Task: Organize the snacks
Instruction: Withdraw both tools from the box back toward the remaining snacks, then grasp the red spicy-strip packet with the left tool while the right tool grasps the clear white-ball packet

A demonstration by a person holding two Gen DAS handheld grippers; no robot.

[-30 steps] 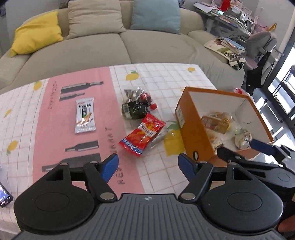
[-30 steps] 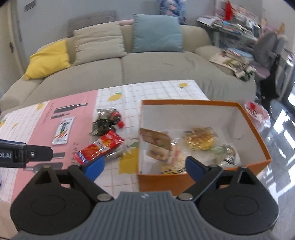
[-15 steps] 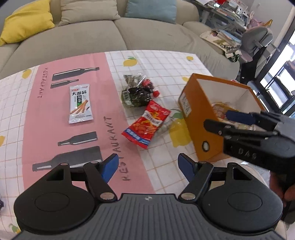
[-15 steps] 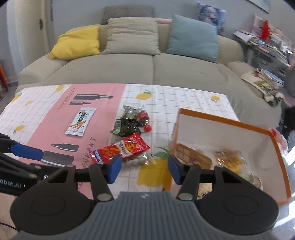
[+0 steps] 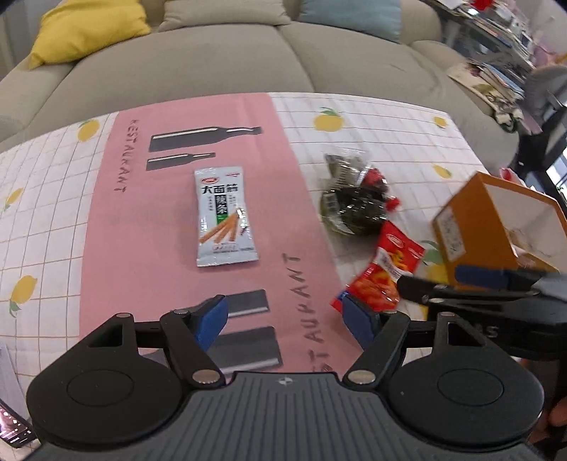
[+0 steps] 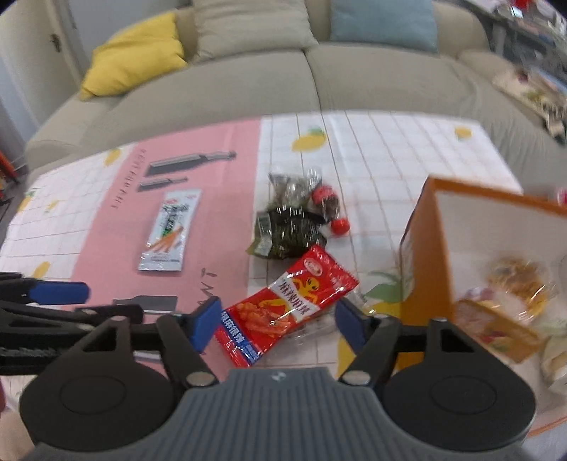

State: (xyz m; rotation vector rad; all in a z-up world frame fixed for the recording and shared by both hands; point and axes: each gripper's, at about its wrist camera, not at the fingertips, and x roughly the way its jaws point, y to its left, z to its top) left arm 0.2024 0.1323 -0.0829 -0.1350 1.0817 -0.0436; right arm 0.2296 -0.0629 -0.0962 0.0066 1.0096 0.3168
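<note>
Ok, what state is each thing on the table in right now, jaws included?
Red packet: flat on the cloth, between the right jaws, not gripped.
Silver packet: flat, untouched.
Dark bag: crumpled, lying apart.
Orange box: open-topped, snacks inside.
Left gripper: jaws open, empty.
Right gripper: jaws opening.

A beige sofa [image 5: 219,67] behind the bench [image 5: 375,117] carries a yellow cushion [image 5: 88,28], a beige cushion [image 6: 248,25] and a blue cushion [image 6: 382,21]. A phone [image 5: 14,431] lies at the bench's near left corner.
</note>
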